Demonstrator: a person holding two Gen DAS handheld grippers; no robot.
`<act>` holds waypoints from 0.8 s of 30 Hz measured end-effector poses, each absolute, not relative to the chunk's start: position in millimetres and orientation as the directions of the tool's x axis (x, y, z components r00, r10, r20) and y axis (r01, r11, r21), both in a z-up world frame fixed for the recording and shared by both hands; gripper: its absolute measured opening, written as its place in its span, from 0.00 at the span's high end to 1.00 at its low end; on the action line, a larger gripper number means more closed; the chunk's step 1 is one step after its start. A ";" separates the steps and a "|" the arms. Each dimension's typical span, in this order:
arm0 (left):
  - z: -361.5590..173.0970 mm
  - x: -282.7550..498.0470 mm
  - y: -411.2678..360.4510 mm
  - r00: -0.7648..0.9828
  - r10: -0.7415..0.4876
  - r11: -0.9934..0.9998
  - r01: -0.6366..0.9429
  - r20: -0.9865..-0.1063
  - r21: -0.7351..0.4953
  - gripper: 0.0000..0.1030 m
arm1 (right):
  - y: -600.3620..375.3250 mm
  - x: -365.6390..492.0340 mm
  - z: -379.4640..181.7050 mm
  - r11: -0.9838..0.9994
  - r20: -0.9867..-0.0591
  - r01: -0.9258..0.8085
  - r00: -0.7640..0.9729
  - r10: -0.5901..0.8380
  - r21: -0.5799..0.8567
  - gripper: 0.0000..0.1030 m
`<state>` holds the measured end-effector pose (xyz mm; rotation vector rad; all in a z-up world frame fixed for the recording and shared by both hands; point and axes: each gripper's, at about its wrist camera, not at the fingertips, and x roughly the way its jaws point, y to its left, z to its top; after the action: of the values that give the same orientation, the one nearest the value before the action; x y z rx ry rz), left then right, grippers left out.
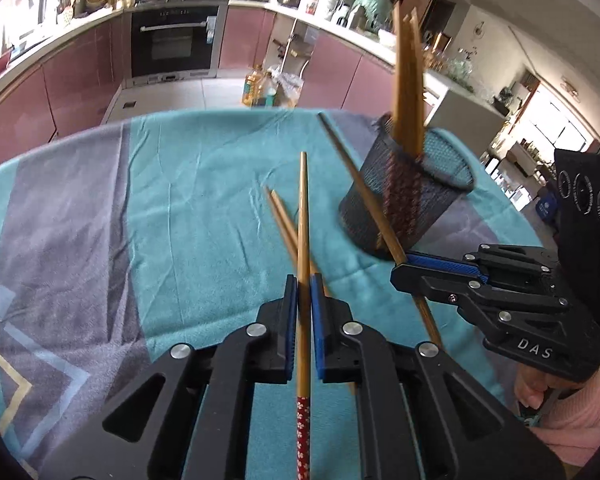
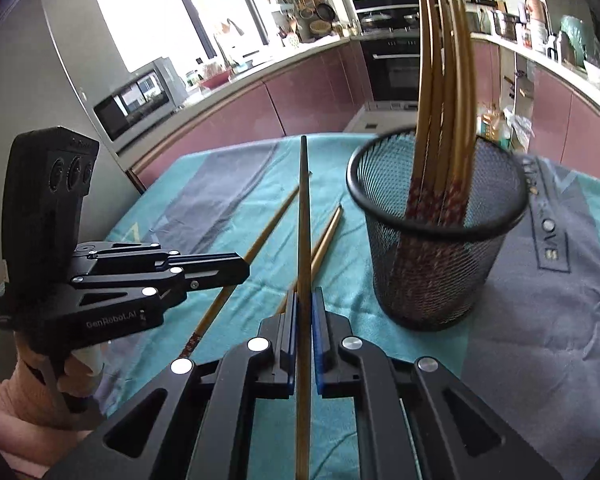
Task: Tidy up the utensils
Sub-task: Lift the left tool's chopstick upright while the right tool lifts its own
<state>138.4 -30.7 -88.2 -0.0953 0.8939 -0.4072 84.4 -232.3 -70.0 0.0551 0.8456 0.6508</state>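
Left wrist view shows the left claw (image 1: 304,280) and right claw (image 1: 398,270) each clenched on a chopstick (image 1: 303,208), next needing dropping into the mesh holder (image 1: 404,200) at two o'clock.

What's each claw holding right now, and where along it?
Left claw grips one chopstick partway along its plain wooden shaft, above the red patterned end. Right claw grips another chopstick mid-shaft.

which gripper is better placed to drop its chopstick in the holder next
Right, probably. The right gripper and the left gripper are each shut on a chopstick, but the holder sits close beside the right one, while from the left it lies beyond the right gripper.
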 end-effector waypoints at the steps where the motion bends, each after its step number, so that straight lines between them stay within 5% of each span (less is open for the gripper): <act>1: -81.3 135.5 -30.1 0.566 -0.392 0.916 0.312 -0.725 -0.251 0.93 | -236.0 81.9 -64.0 0.805 -0.664 -0.515 0.494 0.561 0.296 0.94; 24: 49.7 119.7 -44.0 0.699 -0.542 0.841 0.451 -0.466 -0.300 0.93 | -293.4 80.2 30.1 0.819 -0.455 -0.514 0.684 0.571 0.255 0.94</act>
<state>119.7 -44.0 49.7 -0.1680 0.5718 -0.5559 80.2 -293.4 30.1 0.1095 0.5460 0.6096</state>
